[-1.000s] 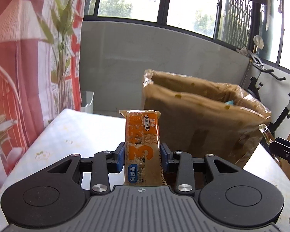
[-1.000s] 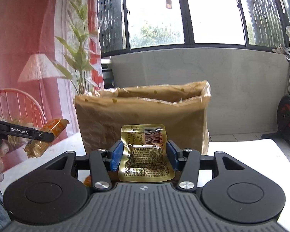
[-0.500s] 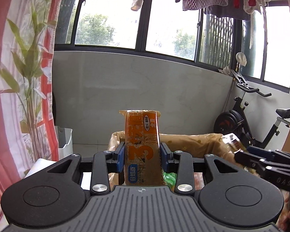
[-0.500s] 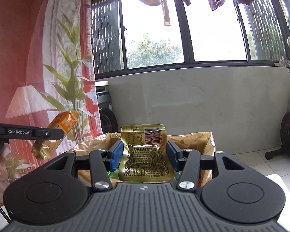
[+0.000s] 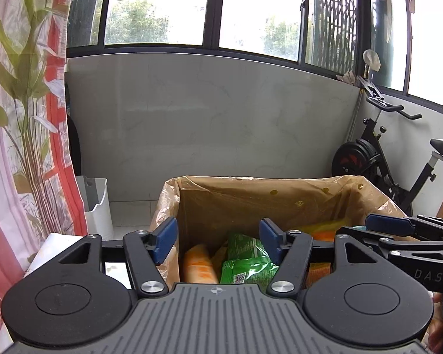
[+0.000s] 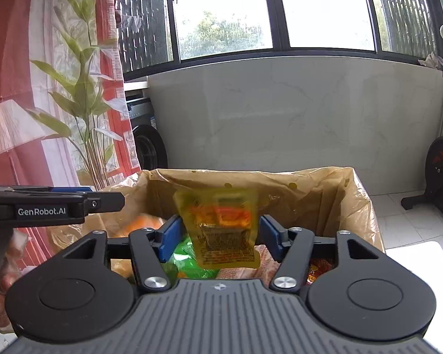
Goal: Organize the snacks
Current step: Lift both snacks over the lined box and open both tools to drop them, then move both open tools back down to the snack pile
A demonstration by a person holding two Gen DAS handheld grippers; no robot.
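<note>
Both grippers now over the lined box (image 5: 280, 194): left gripper (image 5: 218, 243) jaws opening, empty, orange bar (image 5: 198, 264) dropped inside; right gripper (image 6: 218, 240) jaws opening, yellow packet (image 6: 221, 227) falling loose between them, looks light, crinkly, slippery, best pinched by its edges.

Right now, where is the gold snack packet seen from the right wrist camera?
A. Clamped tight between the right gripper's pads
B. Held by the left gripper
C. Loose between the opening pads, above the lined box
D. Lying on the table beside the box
C. The gold packet, blurred and tilted, hangs with gaps on both sides between the pads of the right gripper, whose jaws are opening, over the snacks in the lined box.
</note>
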